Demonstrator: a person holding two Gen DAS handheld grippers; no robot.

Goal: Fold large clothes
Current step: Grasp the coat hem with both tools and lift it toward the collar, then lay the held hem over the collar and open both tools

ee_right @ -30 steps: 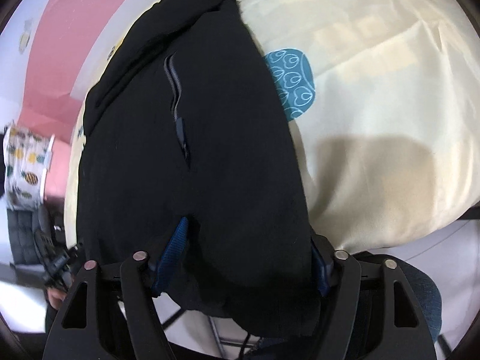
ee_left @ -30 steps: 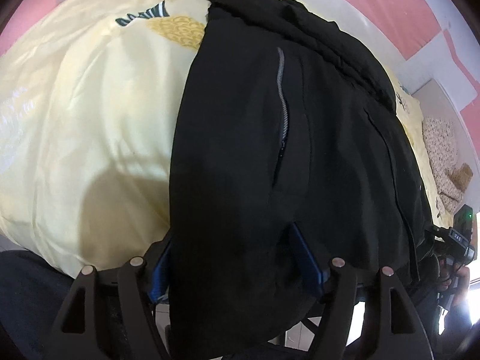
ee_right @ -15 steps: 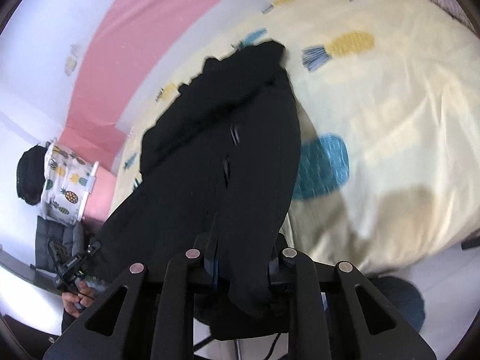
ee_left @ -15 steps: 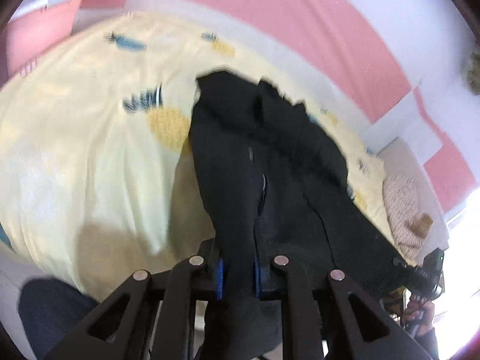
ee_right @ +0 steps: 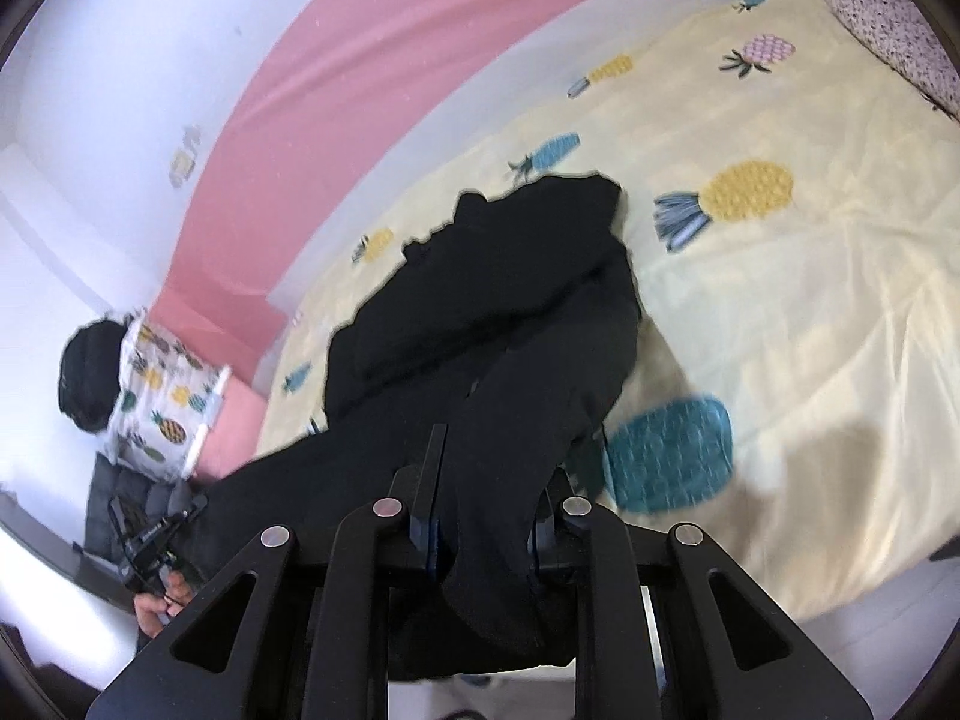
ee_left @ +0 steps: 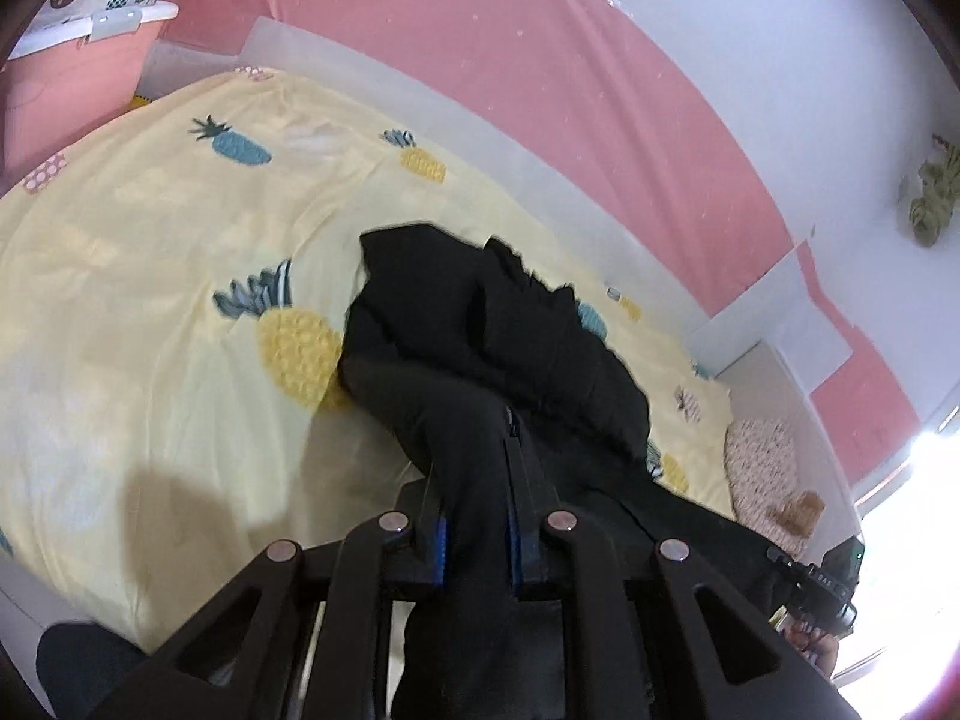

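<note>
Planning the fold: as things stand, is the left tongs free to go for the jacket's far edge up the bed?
Probably not: the left tongs are shut on the black jacket's near hem, so they would have to let go first.

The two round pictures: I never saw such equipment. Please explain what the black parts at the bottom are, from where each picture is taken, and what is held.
There is no robot. A person carries one hand-held gripper in each hand, and each has a wide-angle camera looking along its two fingers. One picture is from the left hand-held gripper, the other from the right hand-held gripper. The black frames at the bottom are the grippers themselves. Both are shut on the near edge of a black jacket, whose far part lies on a bed with a yellow pineapple-print sheet. Each picture's lower corner shows the other gripper.
</note>
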